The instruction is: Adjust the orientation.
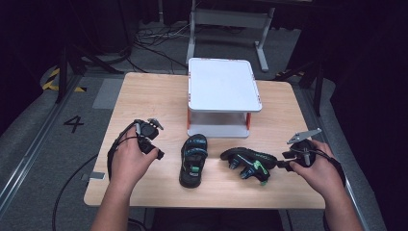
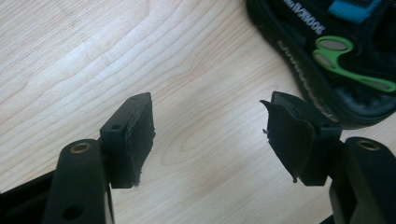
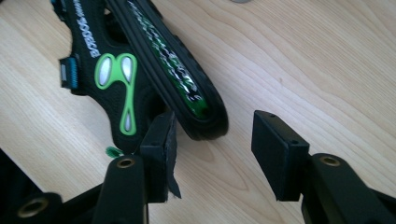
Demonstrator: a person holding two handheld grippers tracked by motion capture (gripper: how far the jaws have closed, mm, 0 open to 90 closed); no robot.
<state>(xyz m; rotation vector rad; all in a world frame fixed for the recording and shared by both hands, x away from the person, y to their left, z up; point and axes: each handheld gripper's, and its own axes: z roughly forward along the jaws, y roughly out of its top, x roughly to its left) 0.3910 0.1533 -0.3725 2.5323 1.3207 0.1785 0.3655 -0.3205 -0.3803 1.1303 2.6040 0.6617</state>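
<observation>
The table (image 1: 144, 91) is pale wood with a plain grain. At its far middle, beyond both pairs of tongs, stands a white rack (image 1: 224, 84) with two flat shelves on short orange posts.

Two black sandals lie between the tongs. The upright sandal (image 1: 194, 160) rests sole down just right of the left tongs (image 1: 151, 144), toe toward the rack. It has blue straps across the top and a green looped trim near the heel. In the left gripper view its heel end (image 2: 345, 60) sits beyond the right jaw, apart from it, with white lettering on a strap.

The tipped sandal (image 1: 250, 163) lies on its side just left of the right tongs (image 1: 286, 161). It shows a ribbed black sole edge with a green streak, a blue buckle and green oval loops on the strap. In the right gripper view its end (image 3: 154, 74) lies ahead of the left jaw, very near its tip, not between the pads.

The left tongs stand wide, with only bare wood between the jaws. The right tongs (image 3: 212, 140) stand partly open, also with bare wood between them. Neither grips a sandal.
</observation>
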